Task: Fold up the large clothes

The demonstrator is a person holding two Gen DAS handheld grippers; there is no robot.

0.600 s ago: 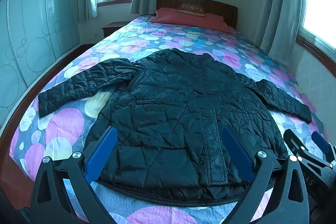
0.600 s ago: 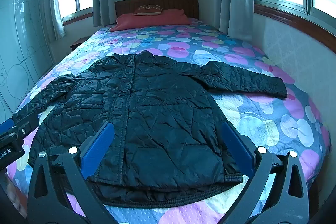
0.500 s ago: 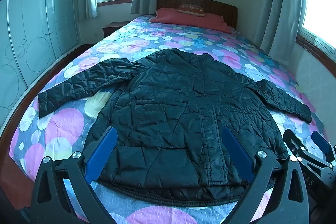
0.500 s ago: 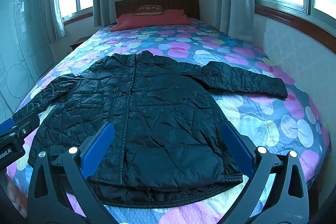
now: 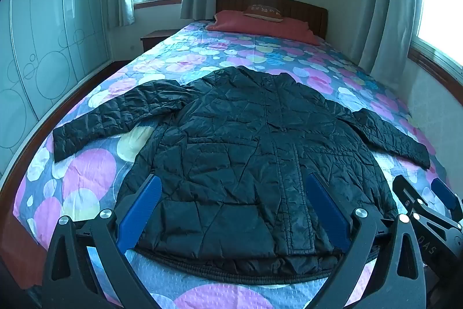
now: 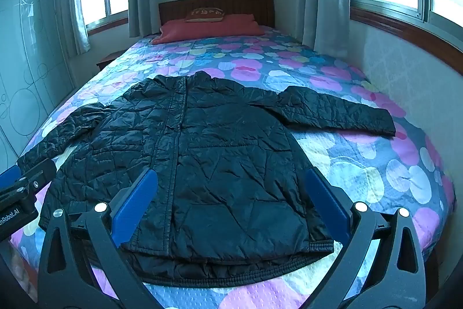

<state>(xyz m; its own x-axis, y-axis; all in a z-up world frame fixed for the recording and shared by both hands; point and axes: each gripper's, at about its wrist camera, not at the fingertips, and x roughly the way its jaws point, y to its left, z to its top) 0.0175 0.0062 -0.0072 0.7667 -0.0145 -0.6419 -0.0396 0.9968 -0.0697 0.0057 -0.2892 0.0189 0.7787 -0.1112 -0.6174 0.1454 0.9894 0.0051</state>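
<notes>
Nothing has visibly moved since the earlier frames: the black quilted jacket (image 5: 254, 152) lies exactly as it did, and both views hold the same framing. It is spread flat, front side up, zip closed, on the floral bedspread (image 6: 376, 173) of the bed, hem toward the foot and collar toward the red pillow (image 6: 214, 26). Both sleeves are stretched out to the sides, the left sleeve (image 5: 115, 118) reaching toward the wardrobe side, the right sleeve (image 6: 338, 112) toward the window wall. No fold has been made, so the task looks to be at its very start; sleeves and body all remain to be folded.

The left hand-held gripper (image 5: 234, 210) hovers above the hem with its blue fingers (image 5: 139, 210) spread wide and nothing between them. The right hand-held gripper (image 6: 228, 206) does the same further to the right, jaws wide apart and empty. Neither touches the fabric.
</notes>
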